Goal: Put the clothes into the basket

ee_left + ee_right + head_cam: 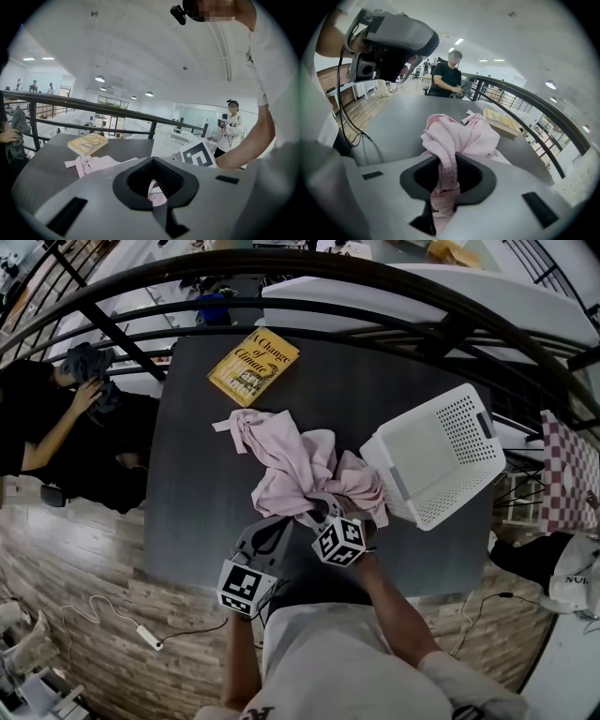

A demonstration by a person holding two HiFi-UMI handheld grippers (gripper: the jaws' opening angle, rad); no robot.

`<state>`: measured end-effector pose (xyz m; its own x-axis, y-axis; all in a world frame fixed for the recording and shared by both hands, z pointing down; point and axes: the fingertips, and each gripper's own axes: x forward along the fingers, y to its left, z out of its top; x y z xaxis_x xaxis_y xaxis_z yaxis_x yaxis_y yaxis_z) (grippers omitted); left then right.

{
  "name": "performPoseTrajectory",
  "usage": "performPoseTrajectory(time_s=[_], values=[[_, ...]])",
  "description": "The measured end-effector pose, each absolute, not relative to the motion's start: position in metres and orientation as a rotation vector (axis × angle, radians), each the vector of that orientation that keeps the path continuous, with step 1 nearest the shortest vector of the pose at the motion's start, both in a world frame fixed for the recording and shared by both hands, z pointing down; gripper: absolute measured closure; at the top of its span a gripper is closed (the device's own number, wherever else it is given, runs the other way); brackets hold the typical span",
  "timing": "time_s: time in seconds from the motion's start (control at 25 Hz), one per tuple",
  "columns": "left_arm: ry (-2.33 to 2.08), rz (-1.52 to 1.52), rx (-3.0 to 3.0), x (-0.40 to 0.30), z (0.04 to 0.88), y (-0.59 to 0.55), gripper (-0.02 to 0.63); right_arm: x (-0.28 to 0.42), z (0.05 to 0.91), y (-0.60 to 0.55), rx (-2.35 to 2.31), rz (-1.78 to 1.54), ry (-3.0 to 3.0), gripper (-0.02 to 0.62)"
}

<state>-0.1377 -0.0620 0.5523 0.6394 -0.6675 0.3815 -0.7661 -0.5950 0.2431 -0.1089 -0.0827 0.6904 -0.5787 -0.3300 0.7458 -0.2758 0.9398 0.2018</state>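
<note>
Right gripper (pixel 442 204), left gripper (pixel 157 202) both pinch pink garment (pixel 292 470).

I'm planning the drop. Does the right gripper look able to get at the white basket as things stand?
Probably yes. The right gripper, jaws shut on the pink clothes, is close beside the white basket; only cloth lies between, and its top is open.

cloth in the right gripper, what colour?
Pale pink; the cloth shows best in the right gripper view, pinched in the right gripper.
</note>
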Motion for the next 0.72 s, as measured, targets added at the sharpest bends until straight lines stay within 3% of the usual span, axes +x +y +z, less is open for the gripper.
performPoseTrajectory(time_s=[0.72], values=[[-1.105, 0.331, 2.543, -0.131, 0.524, -0.068, 0.603, -0.100, 0.641, -0.087, 0.538, 0.081, -2.350, 0.515]])
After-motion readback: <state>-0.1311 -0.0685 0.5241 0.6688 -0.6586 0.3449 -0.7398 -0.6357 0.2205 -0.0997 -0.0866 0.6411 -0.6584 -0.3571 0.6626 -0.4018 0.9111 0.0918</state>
